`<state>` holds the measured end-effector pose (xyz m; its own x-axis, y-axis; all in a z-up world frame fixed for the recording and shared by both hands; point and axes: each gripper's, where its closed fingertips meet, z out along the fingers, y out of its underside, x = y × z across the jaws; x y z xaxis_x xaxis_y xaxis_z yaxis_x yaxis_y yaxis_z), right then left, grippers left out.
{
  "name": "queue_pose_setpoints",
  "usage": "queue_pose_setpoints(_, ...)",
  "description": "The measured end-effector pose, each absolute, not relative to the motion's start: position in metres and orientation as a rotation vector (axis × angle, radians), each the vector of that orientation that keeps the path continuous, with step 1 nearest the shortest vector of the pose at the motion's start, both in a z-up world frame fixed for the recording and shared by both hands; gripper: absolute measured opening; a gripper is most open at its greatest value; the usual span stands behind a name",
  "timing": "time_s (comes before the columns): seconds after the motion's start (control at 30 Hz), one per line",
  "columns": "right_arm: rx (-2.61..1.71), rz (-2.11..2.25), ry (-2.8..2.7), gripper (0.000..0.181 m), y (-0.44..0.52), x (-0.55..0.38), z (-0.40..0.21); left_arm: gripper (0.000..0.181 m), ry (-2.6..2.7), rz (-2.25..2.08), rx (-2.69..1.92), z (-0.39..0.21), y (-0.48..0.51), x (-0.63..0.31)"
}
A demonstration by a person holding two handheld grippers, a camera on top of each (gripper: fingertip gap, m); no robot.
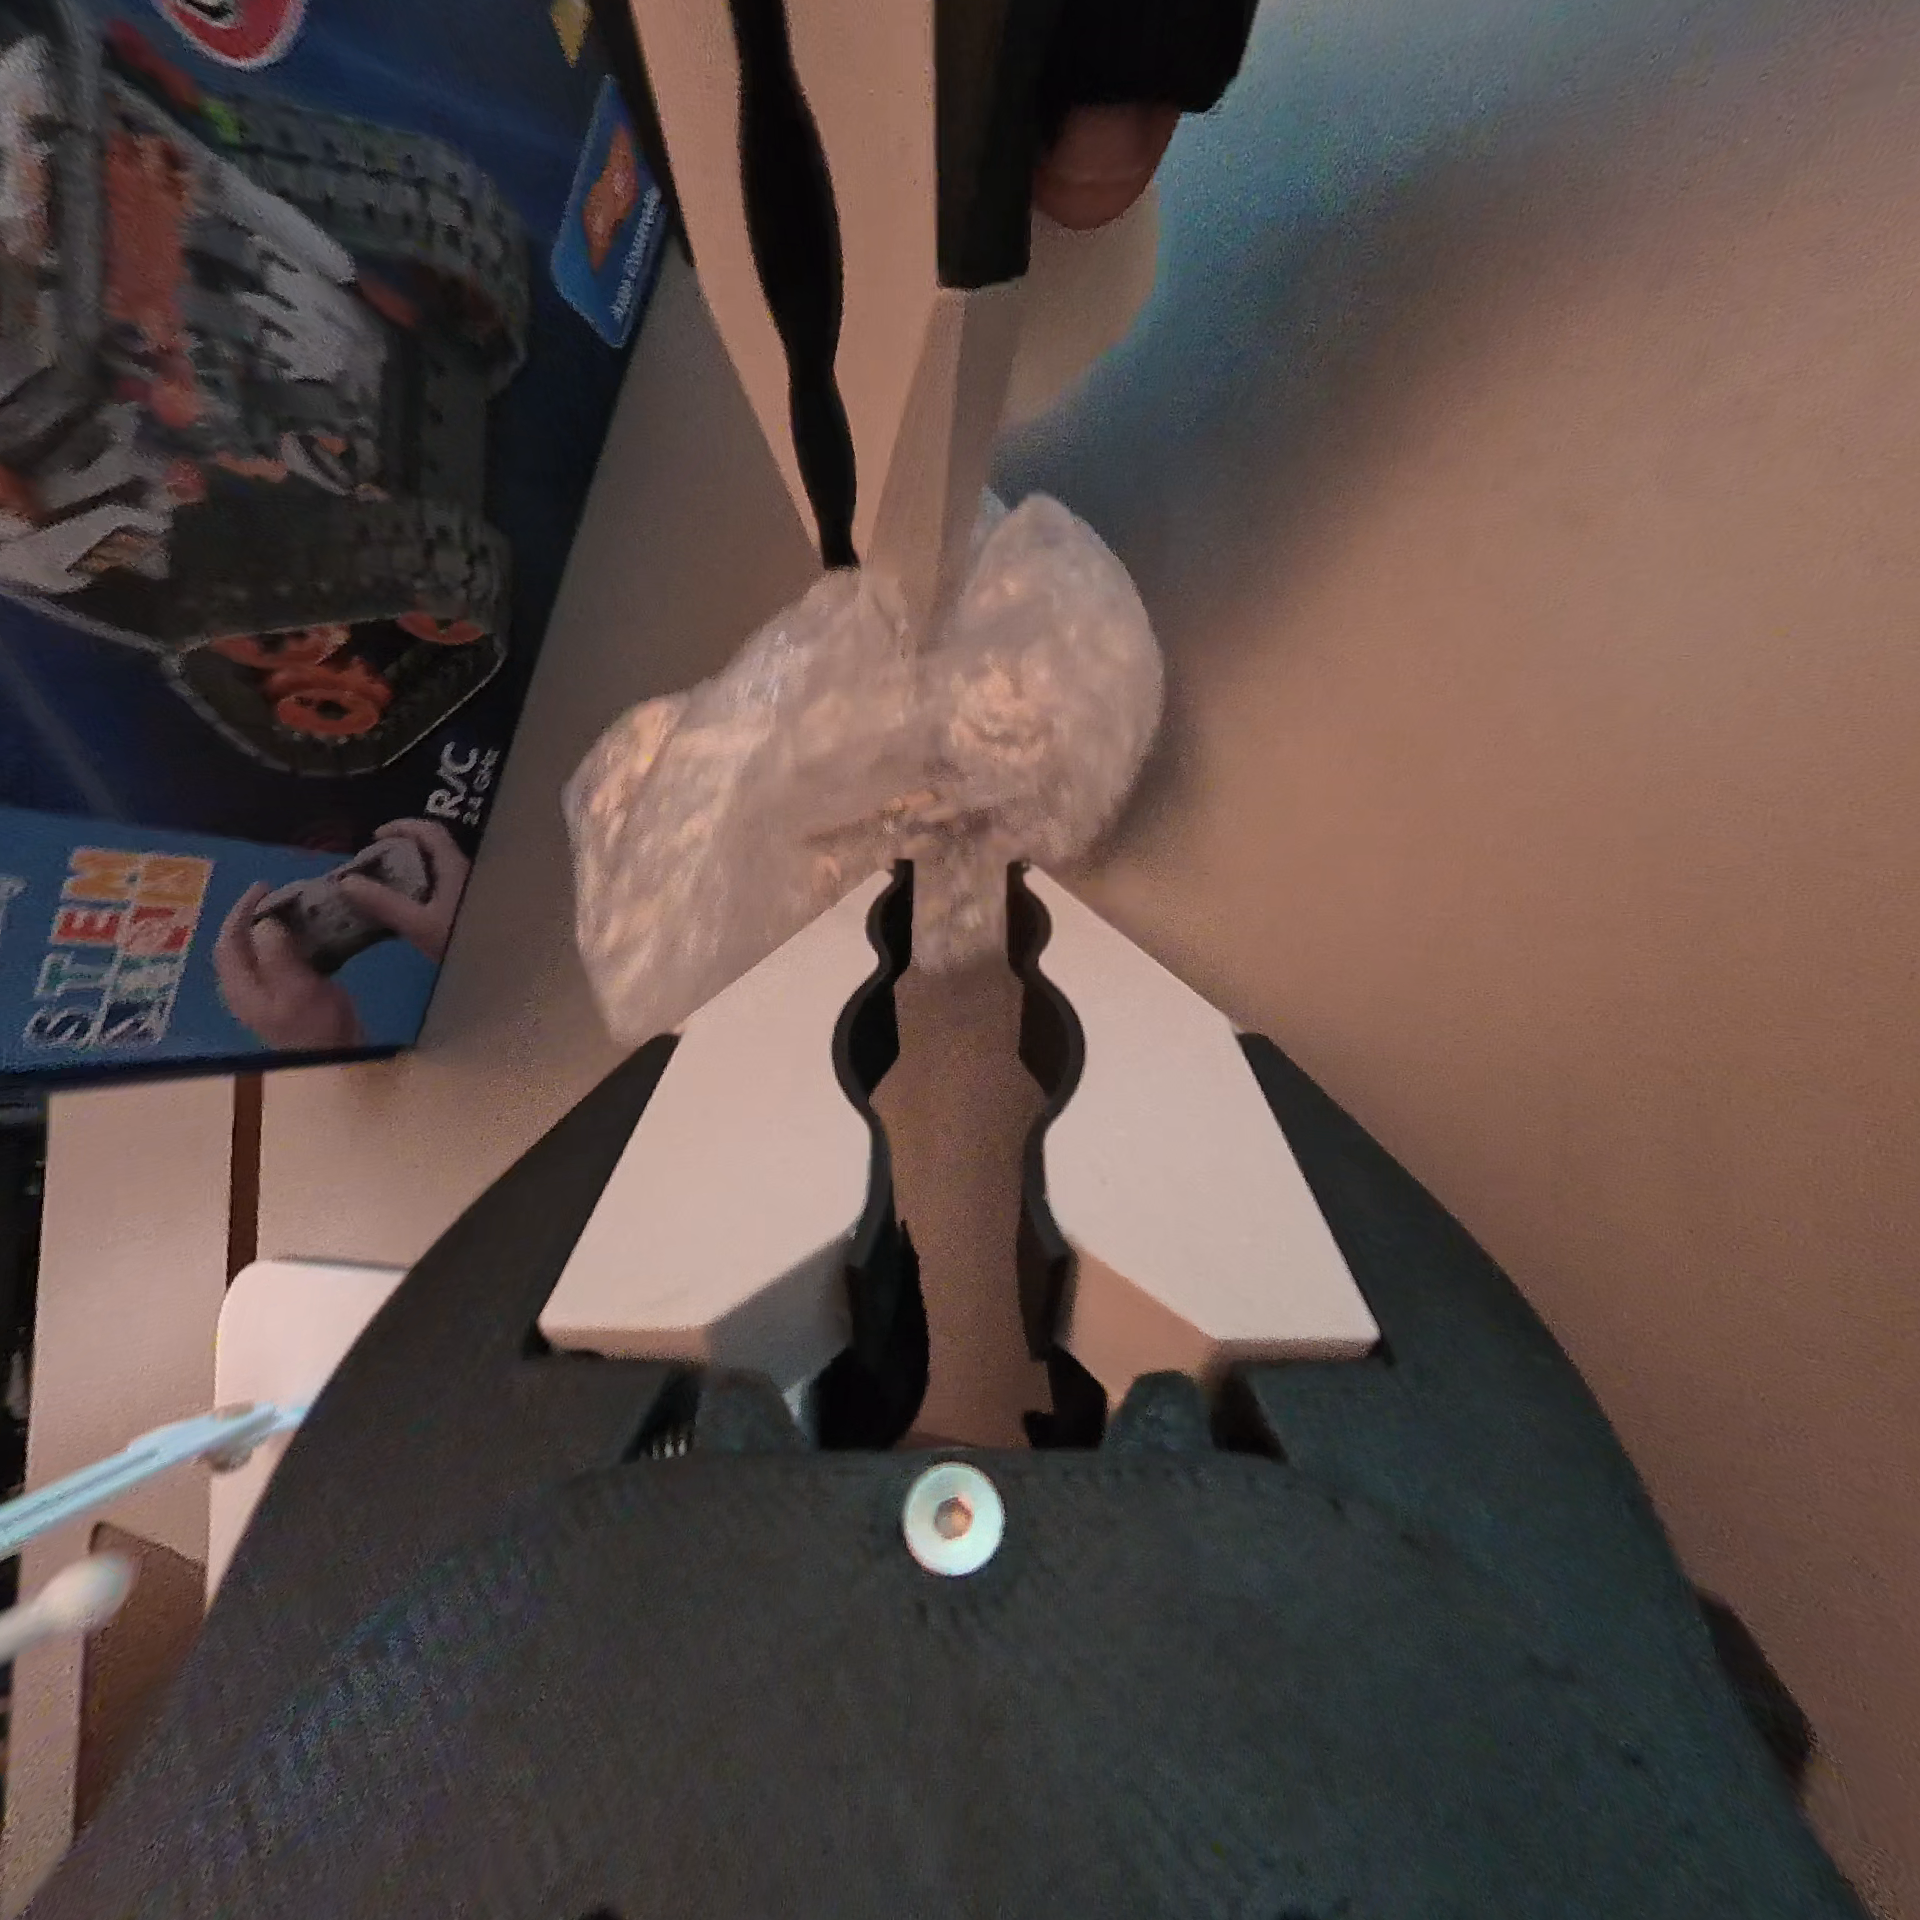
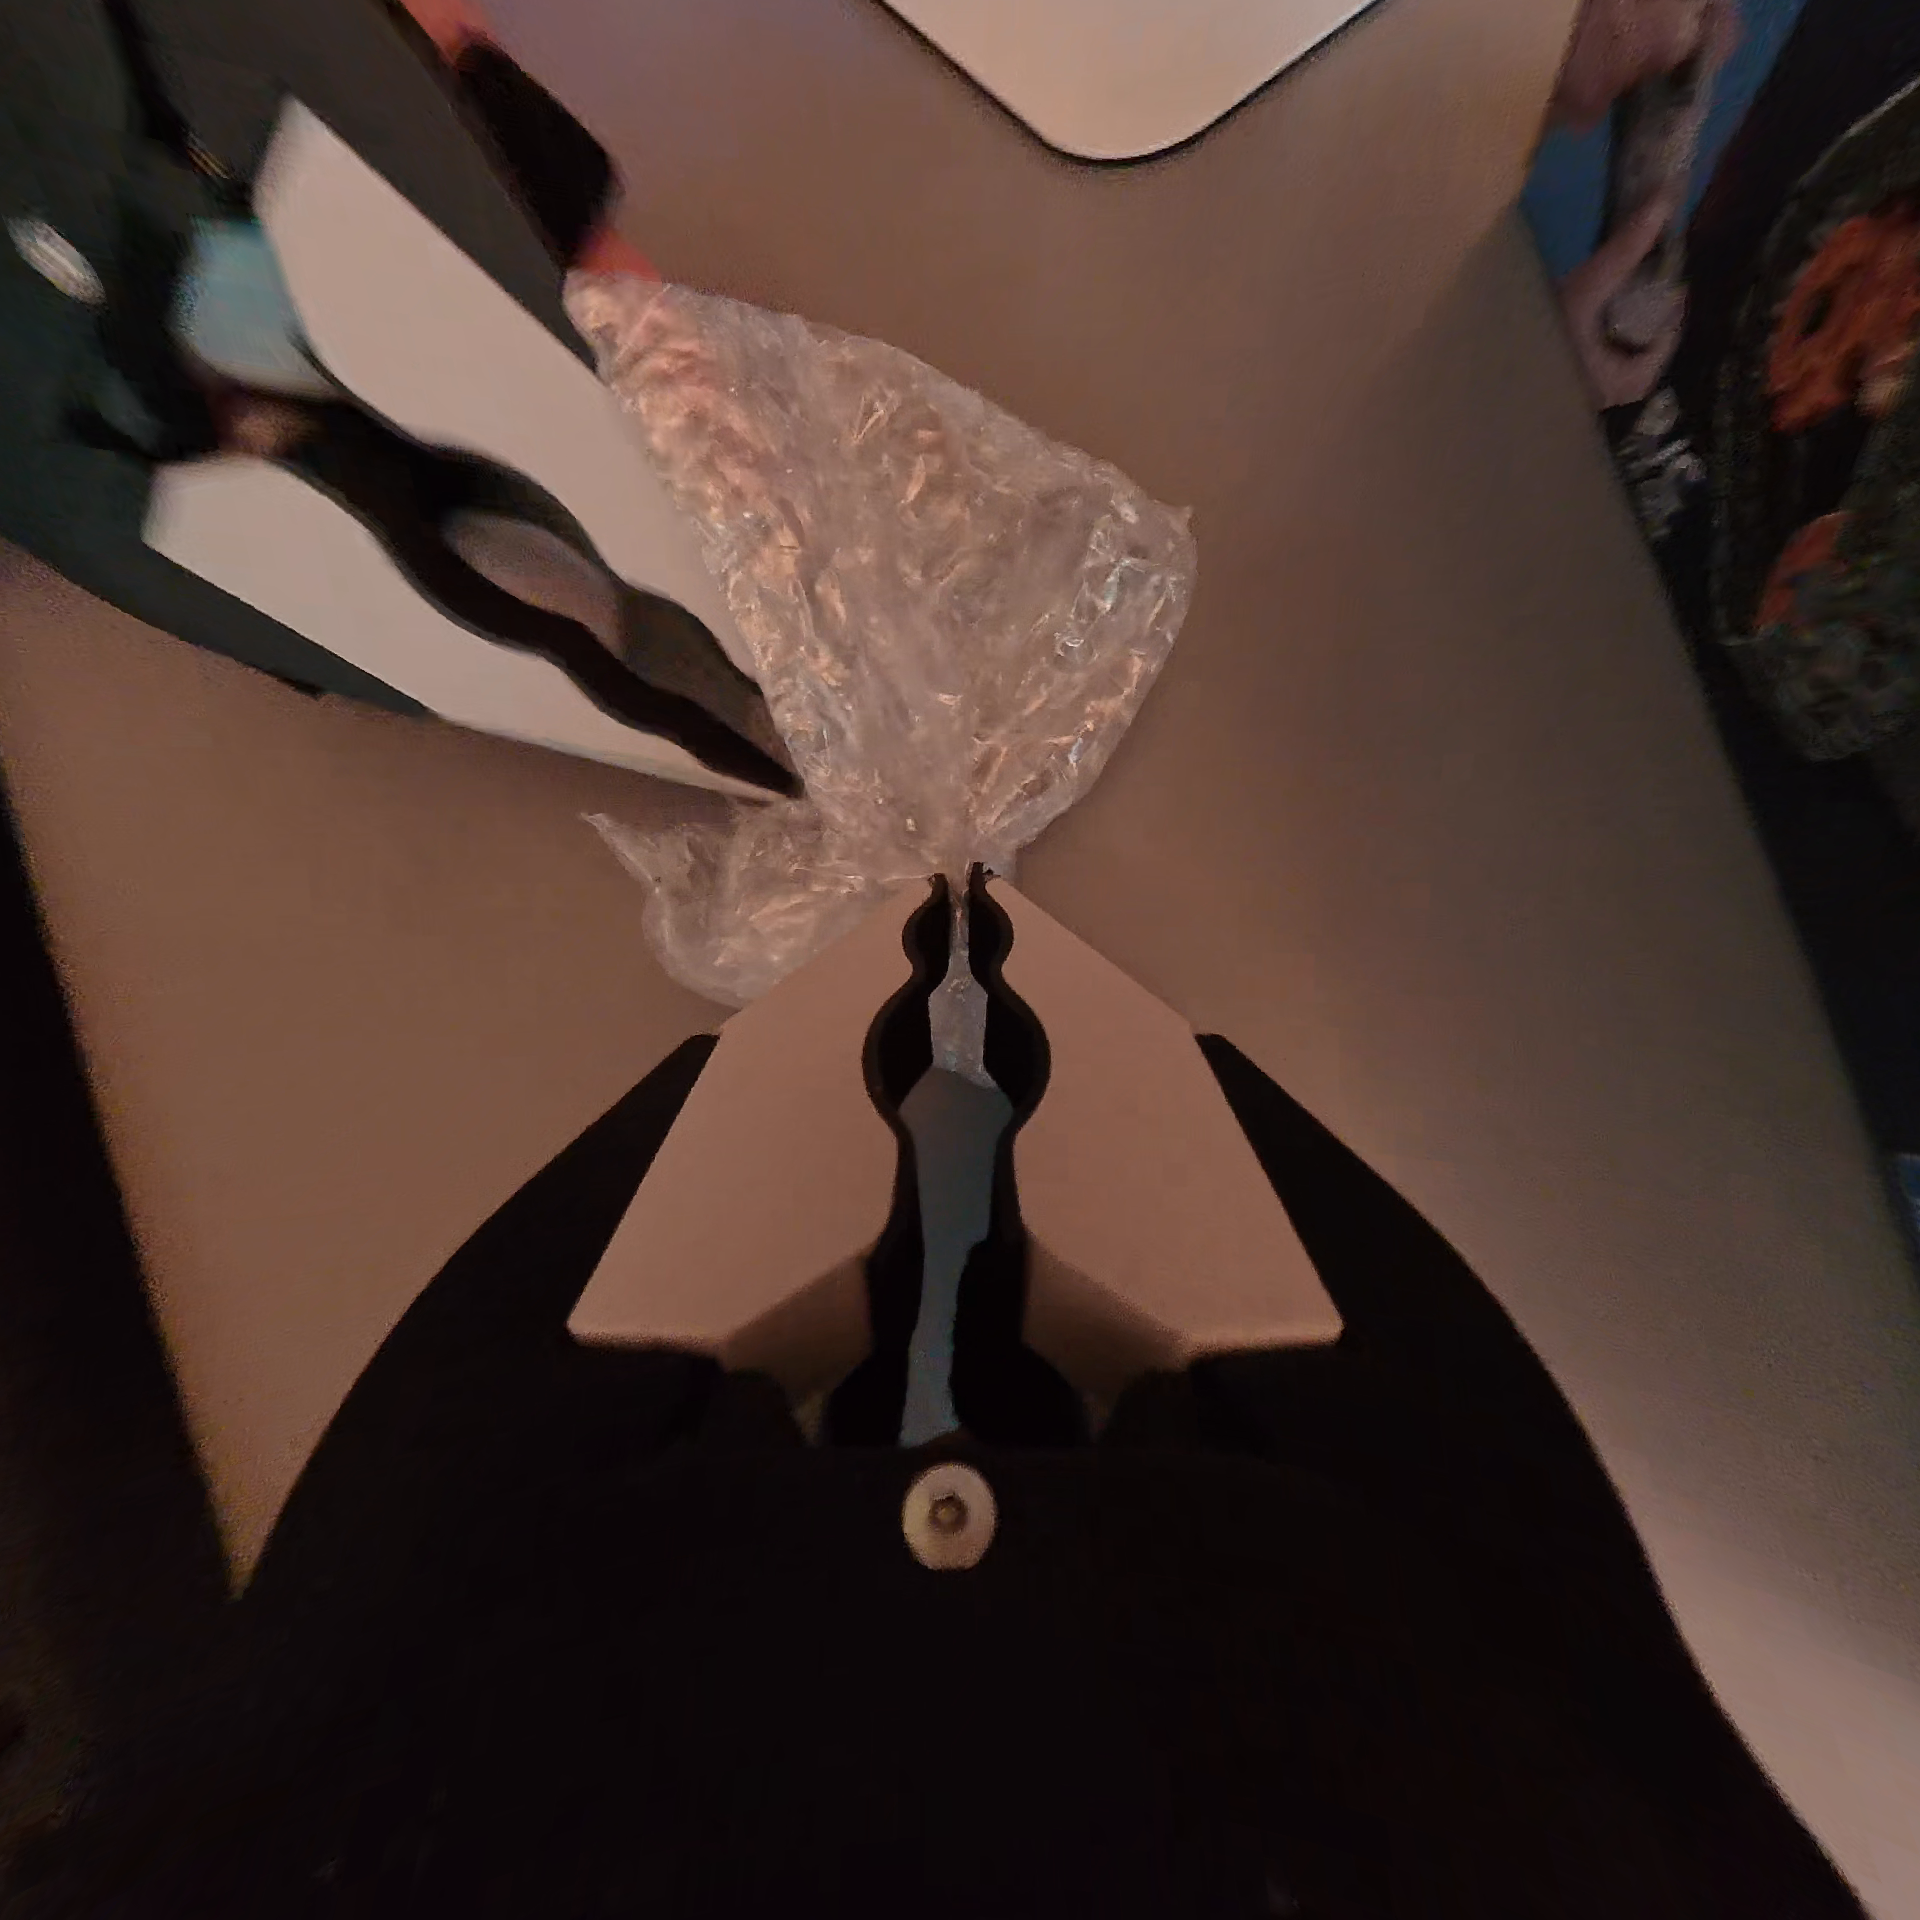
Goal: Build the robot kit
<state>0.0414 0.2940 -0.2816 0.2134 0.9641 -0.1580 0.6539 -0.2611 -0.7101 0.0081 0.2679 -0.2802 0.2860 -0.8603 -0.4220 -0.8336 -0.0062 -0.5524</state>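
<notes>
Left hand-held gripper point(image 1: 956, 883): its 2 fingers are set slightly apart, and a fold of the plastic bag point(image 1: 862, 748) is clamped between the tips.
Right hand-held gripper point(image 2: 961, 883): its fingers are drawn nearly together, and a twisted corner of the plastic bag point(image 2: 914, 582) is pinched at the tips, with a thin strip of film trailing back between the fingers.
Plastic bag: a clear, crumpled bag is held just ahead of both pairs of fingertips, over the beige worktop point(image 1: 1507, 727). In the left wrist view pale grainy matter is seen through the film; what it is cannot be told.
Other gripper, left wrist view: the right hand-held gripper point(image 1: 883, 561) is seen entering from the top, its tips touching the far side of the bag; a fingertip point(image 1: 1101, 177) of the person is visible on its body.
Other gripper, right wrist view: the left hand-held gripper point(image 2: 779, 779) is seen coming in from the upper left, blurred, its tips at the left edge of the bag.
Left of the left hand-held gripper: a blue toy box point(image 1: 260, 520) with a pictured tracked vehicle is lying on the worktop.
Lower left of it: a white box point(image 1: 270, 1351) and 2 pale sticks point(image 1: 135, 1455) are seen.
Ahead of the right hand-held gripper: a pale, round-cornered flat thing point(image 2: 1132, 73) is lying well beyond the bag.
</notes>
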Motion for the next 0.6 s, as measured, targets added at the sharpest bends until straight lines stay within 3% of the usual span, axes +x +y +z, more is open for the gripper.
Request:
queue_pose_setpoints(0.3,-1.880,0.499,-1.582,0.003,0.302,0.043,-0.279,0.044,1.423,-0.173,-1.956,-0.229,0.208,-0.089)
queue_pose_setpoints(0.5,-1.793,0.436,-1.641,0.036,0.294,0.041,-0.269,0.053,1.495,-0.164,-2.116,-0.258,0.160,-0.127)
queue_pose_setpoints(0.6,-1.751,0.413,-1.641,0.043,0.291,0.040,-0.260,0.060,1.502,-0.159,-2.180,-0.273,0.146,-0.138)
